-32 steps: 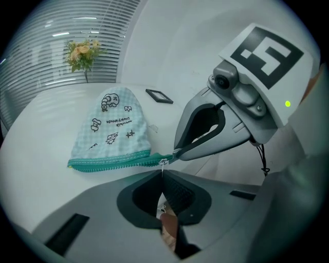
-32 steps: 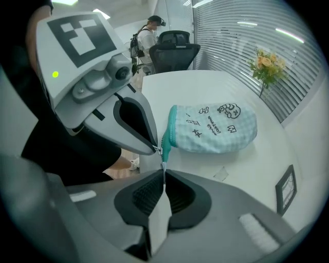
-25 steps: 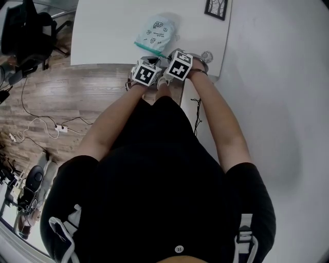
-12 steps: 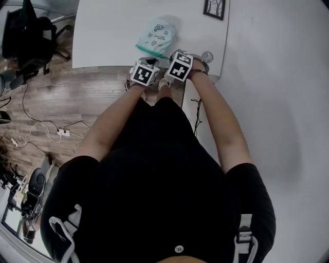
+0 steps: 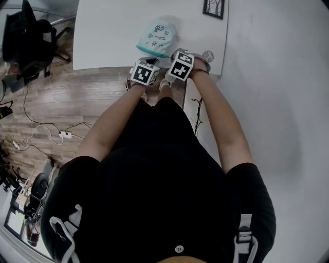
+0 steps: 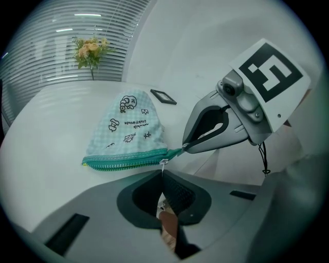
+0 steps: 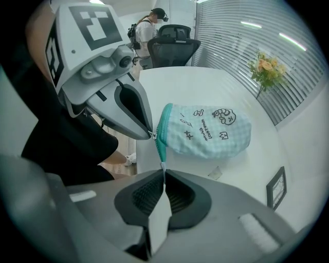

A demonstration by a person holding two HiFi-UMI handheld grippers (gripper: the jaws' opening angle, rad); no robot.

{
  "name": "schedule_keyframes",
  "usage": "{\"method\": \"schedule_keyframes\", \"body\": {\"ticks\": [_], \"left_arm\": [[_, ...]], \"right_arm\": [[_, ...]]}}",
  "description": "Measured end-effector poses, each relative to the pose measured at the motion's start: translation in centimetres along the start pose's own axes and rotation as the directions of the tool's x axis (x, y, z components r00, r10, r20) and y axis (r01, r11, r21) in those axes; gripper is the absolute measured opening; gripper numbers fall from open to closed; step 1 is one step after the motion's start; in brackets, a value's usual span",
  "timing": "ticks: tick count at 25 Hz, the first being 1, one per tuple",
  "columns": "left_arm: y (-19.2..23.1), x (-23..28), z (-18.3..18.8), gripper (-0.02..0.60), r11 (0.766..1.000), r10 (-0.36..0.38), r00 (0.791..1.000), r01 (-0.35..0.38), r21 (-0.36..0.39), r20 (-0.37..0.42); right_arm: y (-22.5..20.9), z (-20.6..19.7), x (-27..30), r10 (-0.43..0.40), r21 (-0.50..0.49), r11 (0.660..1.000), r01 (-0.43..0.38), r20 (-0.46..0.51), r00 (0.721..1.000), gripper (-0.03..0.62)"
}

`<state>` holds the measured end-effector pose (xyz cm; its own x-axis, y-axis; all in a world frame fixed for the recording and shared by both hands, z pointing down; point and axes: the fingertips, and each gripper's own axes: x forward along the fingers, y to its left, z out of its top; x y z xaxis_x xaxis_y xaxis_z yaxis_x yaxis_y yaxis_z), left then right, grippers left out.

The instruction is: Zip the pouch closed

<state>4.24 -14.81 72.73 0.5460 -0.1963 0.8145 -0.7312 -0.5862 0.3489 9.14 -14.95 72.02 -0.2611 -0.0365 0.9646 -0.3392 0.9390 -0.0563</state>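
left tool [image 6: 163, 172] pinches the zipper pull [image 6: 163, 164], right tool [image 7: 164, 177] clamps the pouch [image 7: 208, 131].

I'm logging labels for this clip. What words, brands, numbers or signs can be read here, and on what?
Nothing reads clearly.
Pouch: one short printed line among doodles, too small and blurred to read.
Marker cubes: black-and-white square patterns, no letters.
Frame: no legible text.
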Motion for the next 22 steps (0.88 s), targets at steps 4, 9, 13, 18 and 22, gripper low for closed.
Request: {"method": "schedule_keyframes", "body": {"ticks": [4, 9, 13, 18, 22], "left_arm": [[0.6, 0.0, -0.1, 0.008, 1.000, 0.010, 1.000, -0.010, -0.023, 0.000], [1.4, -0.3, -0.3, 0.008, 0.999, 0.022, 1.000, -0.022, -0.032, 0.001], [1.6, -0.3, -0.4, 0.008, 0.999, 0.025, 1.000, -0.025, -0.035, -0.001], [2.9, -0.5, -0.4, 0.008, 0.997, 0.052, 0.999, -0.052, -0.060, 0.002], [3.5, -0.5, -0.5, 0.008, 0.996, 0.061, 0.998, -0.061, -0.071, 0.006]], "right_arm": [[-0.2, -0.1, 0.0, -0.005, 0.001, 1.000, 0.005, -0.009, 1.000, 0.020], [-0.6, -0.9, 0.0, -0.008, 0.013, 1.000, 0.008, -0.017, 1.000, 0.020], [-0.9, -0.9, 0.0, -0.013, 0.019, 1.000, 0.014, -0.018, 1.000, 0.020], [-1.4, -1.5, -0.1, -0.022, 0.024, 0.999, 0.022, -0.022, 1.000, 0.020], [-2.1, -2.1, -0.2, -0.028, 0.041, 0.999, 0.029, -0.024, 0.999, 0.020]]}}
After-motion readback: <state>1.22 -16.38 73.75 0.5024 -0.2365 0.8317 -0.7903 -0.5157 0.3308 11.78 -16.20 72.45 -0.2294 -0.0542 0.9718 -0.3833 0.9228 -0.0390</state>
